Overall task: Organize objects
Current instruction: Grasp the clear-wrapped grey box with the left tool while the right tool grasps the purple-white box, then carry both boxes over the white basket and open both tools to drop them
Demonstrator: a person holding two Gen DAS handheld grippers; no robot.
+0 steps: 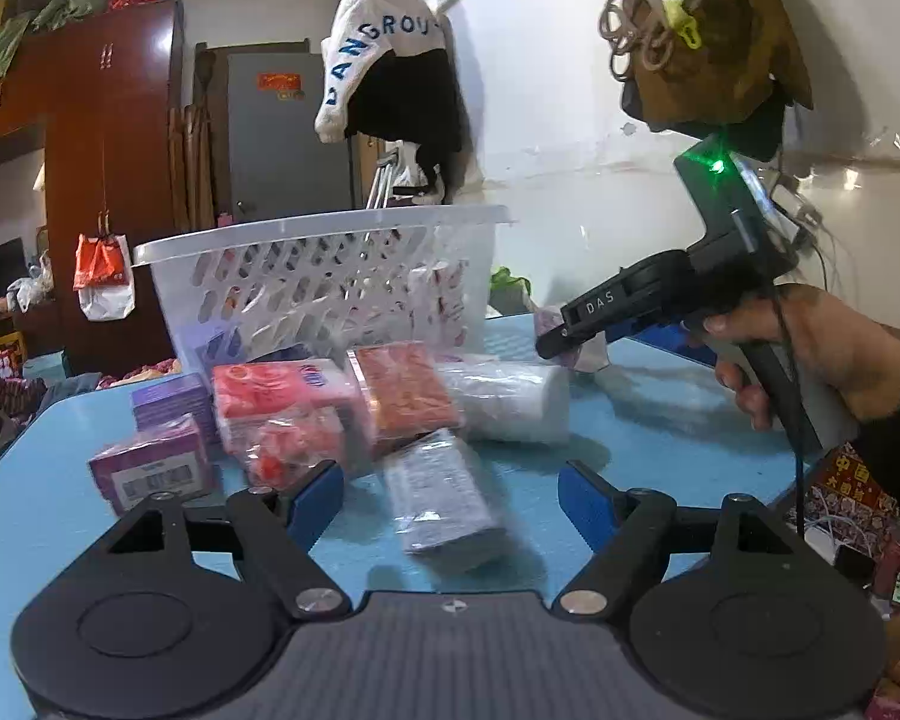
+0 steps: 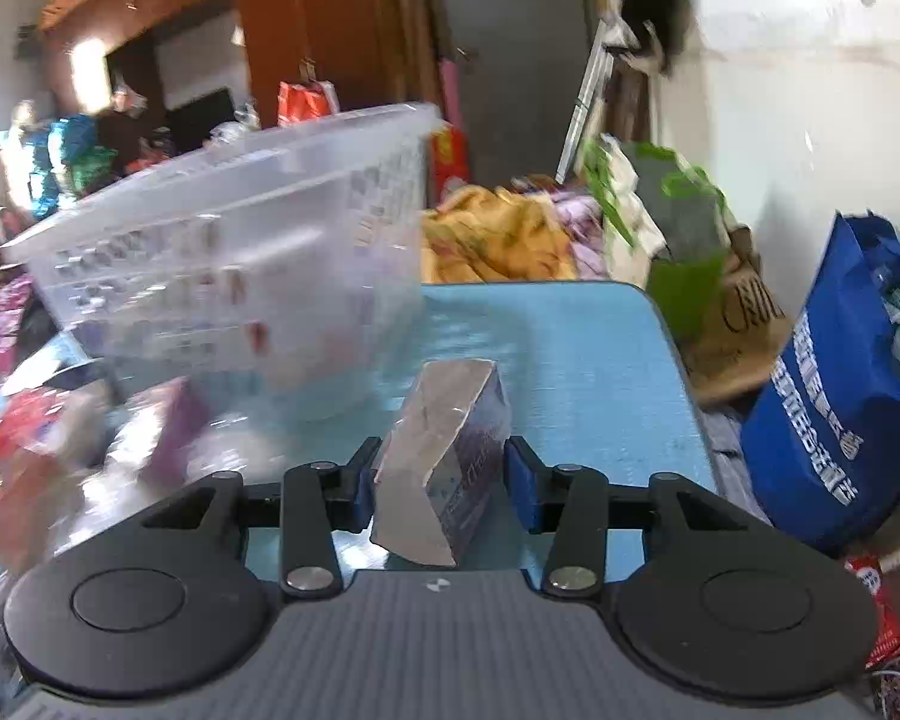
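The right tool had its blue pads pressed against a foil-wrapped packet, which stood tilted between them, its lower end near the blue desk. The left tool hung with its jaws apart and nothing between them, low over a grey wrapped packet lying flat on the desk.

The grip looked uneasy to me: the packet sat skewed, caught by its slanting sides, and the slick wrapping could let it twist or slide out on the way up. The left tool, coming in over a crowded heap, could nudge the neighbours instead of straddling one packet.

Just beyond lay that heap: purple boxes, a red-and-pink pack, an orange packet and a white plastic roll, touching or overlapping. Behind them stood the clear slotted basket, already holding a few packs. A hand gripped the right tool's handle at the desk's edge.

Farther off stood a dark red wardrobe, a grey door, clothes hung on the white wall, and a blue bag on the floor beside the desk.
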